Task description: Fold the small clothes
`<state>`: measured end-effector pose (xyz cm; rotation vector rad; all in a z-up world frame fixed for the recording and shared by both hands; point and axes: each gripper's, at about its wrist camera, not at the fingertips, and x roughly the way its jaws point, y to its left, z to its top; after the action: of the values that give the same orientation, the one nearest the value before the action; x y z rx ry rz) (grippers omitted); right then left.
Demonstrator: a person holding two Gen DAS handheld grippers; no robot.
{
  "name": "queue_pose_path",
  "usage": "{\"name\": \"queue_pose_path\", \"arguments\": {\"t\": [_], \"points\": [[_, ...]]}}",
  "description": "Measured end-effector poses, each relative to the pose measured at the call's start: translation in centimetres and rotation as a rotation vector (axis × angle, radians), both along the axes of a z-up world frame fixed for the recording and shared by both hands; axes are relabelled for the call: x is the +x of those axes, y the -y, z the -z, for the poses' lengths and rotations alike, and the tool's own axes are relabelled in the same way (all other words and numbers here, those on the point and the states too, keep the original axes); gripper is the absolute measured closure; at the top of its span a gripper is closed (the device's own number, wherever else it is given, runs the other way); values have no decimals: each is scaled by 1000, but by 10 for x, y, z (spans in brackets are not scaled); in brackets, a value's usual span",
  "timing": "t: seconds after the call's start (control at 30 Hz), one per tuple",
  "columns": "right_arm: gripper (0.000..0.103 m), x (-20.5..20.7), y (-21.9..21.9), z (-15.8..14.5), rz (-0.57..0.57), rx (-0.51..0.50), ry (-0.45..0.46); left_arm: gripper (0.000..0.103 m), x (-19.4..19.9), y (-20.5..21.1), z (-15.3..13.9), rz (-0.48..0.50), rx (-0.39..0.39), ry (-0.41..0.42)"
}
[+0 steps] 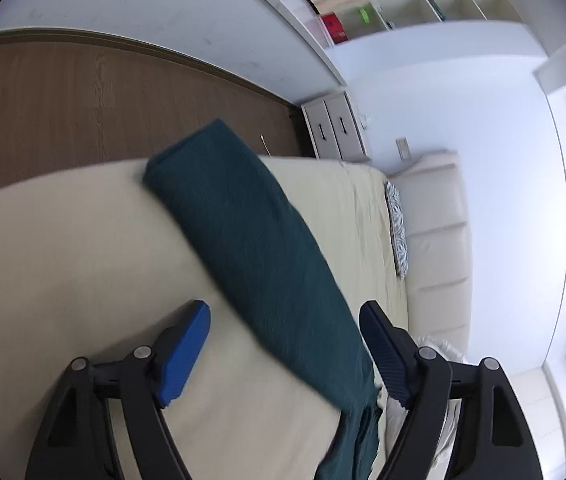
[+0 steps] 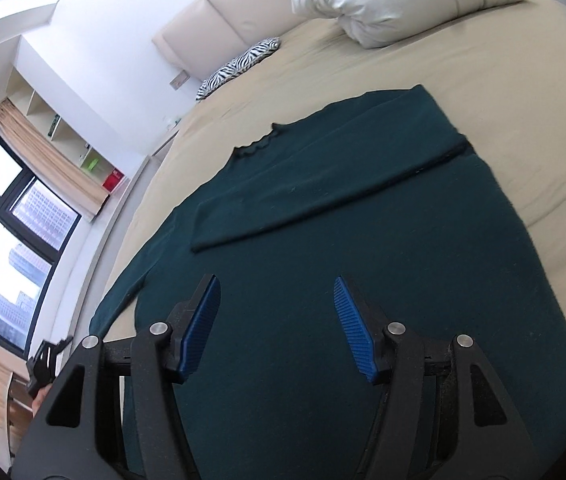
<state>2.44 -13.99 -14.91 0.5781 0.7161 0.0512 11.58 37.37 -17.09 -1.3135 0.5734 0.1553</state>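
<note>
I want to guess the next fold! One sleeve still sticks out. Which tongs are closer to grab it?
Probably the left tongs: the unfolded sleeve lies between their open pads. The right tongs hover over the sweater's body.

A bed (image 2: 503, 92) with a beige sheet fills both views, its padded cream headboard (image 2: 219, 12) against a white wall. A zebra-striped cushion (image 2: 239, 66) lies at the head edge of the bed, and a bunched white duvet (image 2: 399, 0) sits farther along that same edge, well apart from the cushion. Beyond the bed's side edge lie a brown wooden floor (image 1: 63, 100), a pale drawer unit (image 1: 335, 128) against the wall, open wall shelves (image 1: 415, 8) holding a red box (image 1: 333, 28), and a dark-framed window (image 2: 11, 216) with beige curtains.
</note>
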Motion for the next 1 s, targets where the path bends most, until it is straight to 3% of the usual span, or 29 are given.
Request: {"name": "queue_pose_path", "arguments": {"t": [0.07,0.13,0.2,0.23,0.27,0.37,0.47,0.6,0.7,0.8,0.97,1.0], "points": [[45,-1,-2,-5,-15,-9,0,29,10,-13,13,-59,-47,7],[45,-6,-3,-8,-16,-14,4,43,18,-22,17,-95,-43,-9],[45,-20,-5,-15,-23,-22,8,86,25,-28,21,-93,-48,-43],[45,-21,-1,-18,-25,-24,7,95,30,-28,22,-78,-52,-58],[45,-23,1,-18,-23,-22,6,96,33,-25,19,-68,-34,-63],[45,-29,12,-11,-8,-6,-8,96,39,0,-20,-20,145,-27],[45,-33,22,-2,12,23,-24,95,56,49,-67,97,305,41],[45,-41,33,7,33,56,-23,95,76,147,-131,303,559,127],[45,-49,42,9,54,67,-8,95,77,242,-157,484,745,183],[45,-57,56,12,80,83,0,94,71,334,-152,659,867,215],[45,-71,81,20,140,105,-1,94,65,436,-102,865,906,175],[45,-73,85,22,150,107,-3,87,66,453,-84,907,913,137]]}}
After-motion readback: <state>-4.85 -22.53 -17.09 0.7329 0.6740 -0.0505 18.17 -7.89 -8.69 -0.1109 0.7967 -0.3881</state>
